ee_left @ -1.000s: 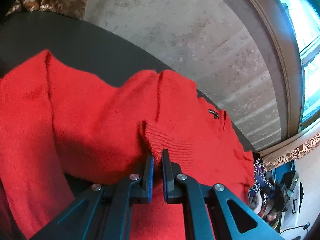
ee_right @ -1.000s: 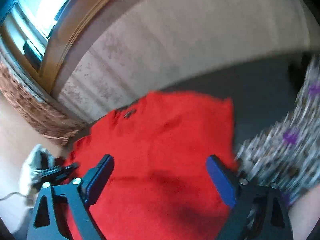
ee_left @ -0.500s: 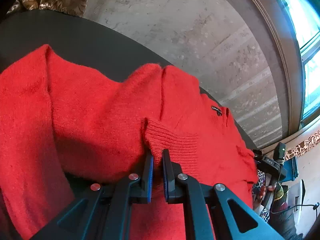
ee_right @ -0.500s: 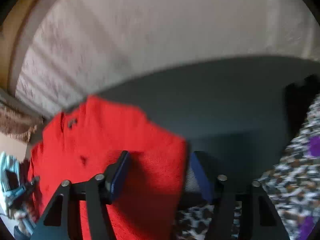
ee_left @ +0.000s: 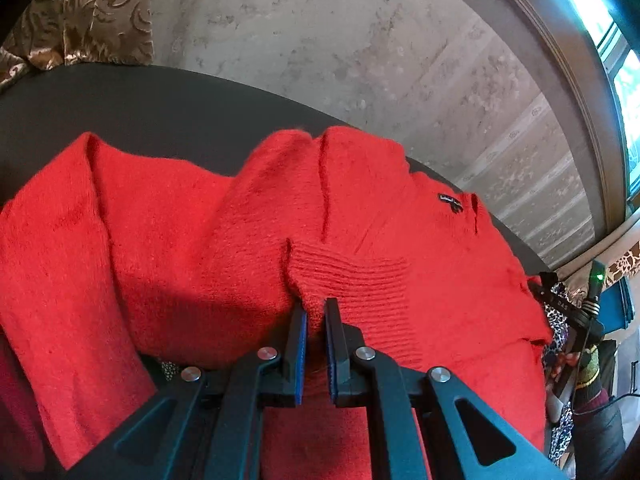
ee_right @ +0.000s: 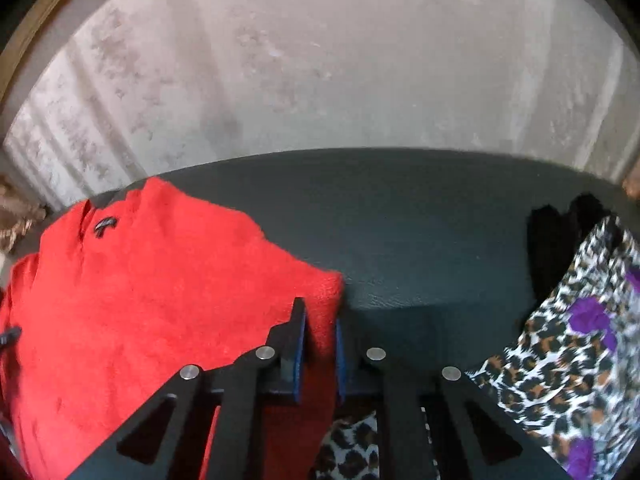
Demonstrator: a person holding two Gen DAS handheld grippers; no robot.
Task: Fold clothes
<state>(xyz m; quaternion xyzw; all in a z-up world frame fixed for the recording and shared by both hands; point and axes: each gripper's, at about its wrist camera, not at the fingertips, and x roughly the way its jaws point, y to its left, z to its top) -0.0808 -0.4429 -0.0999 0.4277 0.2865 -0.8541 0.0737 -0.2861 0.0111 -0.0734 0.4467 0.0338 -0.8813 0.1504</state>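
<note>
A red knit sweater [ee_left: 168,240] lies spread on the dark table [ee_left: 160,104], with a small black neck label [ee_left: 450,200] toward the right. My left gripper [ee_left: 316,312] is shut on the ribbed cuff [ee_left: 348,276] of a sleeve folded over the body. In the right wrist view the same sweater [ee_right: 140,292] fills the left half. My right gripper [ee_right: 320,320] has closed on its right-hand edge, with red knit pinched between the blue pads.
A leopard-print cloth with purple flowers [ee_right: 568,360] lies at the right of the table [ee_right: 420,232], with a black garment [ee_right: 560,236] behind it. A pale patterned wall [ee_right: 320,60] runs behind the table. A brown curtain [ee_left: 80,16] hangs at the far left.
My right gripper swung right to the sweater's edge and its jaws went from wide open to shut on the knit. The left gripper kept its hold on the cuff and rolled slightly.
</note>
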